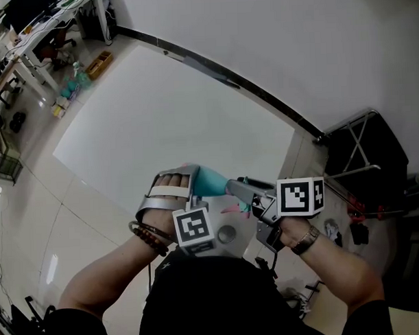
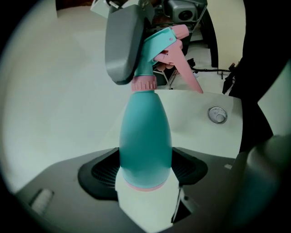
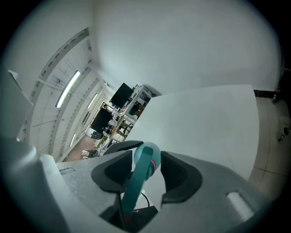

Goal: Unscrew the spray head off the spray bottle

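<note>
A teal spray bottle (image 1: 211, 181) is held in the air over the near edge of a white table (image 1: 160, 124). My left gripper (image 1: 189, 179) is shut on the bottle's body (image 2: 145, 136), near its base, with a pad on each side. At the top are the pink collar (image 2: 144, 83) and the teal and pink spray head (image 2: 163, 43). My right gripper (image 1: 246, 195) is at the head, and one of its grey fingers (image 2: 122, 41) lies along the head's side. In the right gripper view the spray head (image 3: 144, 160) sits between the jaws of my right gripper (image 3: 143, 172), which stand open with a gap at one pad.
A black folding rack (image 1: 365, 151) stands right of the table by the wall. Desks with clutter (image 1: 26, 39) fill the far left. A round metal disc (image 2: 217, 114) lies on the light floor below the bottle.
</note>
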Motion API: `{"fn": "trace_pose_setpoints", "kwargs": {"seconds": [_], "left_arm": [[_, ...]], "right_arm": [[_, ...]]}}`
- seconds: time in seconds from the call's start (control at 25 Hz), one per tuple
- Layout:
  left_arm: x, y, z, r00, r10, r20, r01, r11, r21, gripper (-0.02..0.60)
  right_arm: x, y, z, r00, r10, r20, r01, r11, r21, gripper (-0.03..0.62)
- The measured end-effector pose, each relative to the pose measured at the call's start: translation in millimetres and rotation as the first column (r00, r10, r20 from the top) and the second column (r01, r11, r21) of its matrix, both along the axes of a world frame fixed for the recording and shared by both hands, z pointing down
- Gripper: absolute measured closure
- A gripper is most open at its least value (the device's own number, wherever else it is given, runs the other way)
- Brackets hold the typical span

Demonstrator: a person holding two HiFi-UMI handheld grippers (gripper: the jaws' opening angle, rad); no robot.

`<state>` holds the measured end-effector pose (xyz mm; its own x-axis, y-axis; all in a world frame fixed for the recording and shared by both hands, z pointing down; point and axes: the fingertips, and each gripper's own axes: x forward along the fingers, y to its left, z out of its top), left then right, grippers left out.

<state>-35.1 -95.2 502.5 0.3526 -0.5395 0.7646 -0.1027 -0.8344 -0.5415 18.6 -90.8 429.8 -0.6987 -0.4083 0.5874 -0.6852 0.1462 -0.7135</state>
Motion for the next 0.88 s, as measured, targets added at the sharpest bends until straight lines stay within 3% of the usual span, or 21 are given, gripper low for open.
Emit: {"fn": "trace_pose_setpoints", "kwargs": {"seconds": [0.2, 0.48, 0.72, 0.88], "left_arm": [[-5, 4, 19, 0.999, -0.025, -0.036, 0.021, 0.994, -0.104, 0.204], [-8, -1, 38, 0.965, -0.157, -0.209, 0.092, 0.953, -0.290, 0.202], [-5, -18, 45, 0.893, -0.309, -0.327, 0.167, 0.903, -0.397, 0.202], [-4, -31, 47, 0.834, -0.375, -0.405, 0.198, 0.888, -0.416, 0.202]], "right_arm": [[9, -9, -13, 1.000, 0.017, -0.001, -0.017, 0.997, 0.070, 0.384], [25, -24, -34, 0.998, 0.047, -0.047, -0.036, 0.977, 0.209, 0.379], [42, -25, -45, 0.994, 0.078, -0.078, -0.052, 0.955, 0.291, 0.379], [45, -21, -43, 0.991, 0.074, -0.110, -0.036, 0.949, 0.313, 0.379]]}}
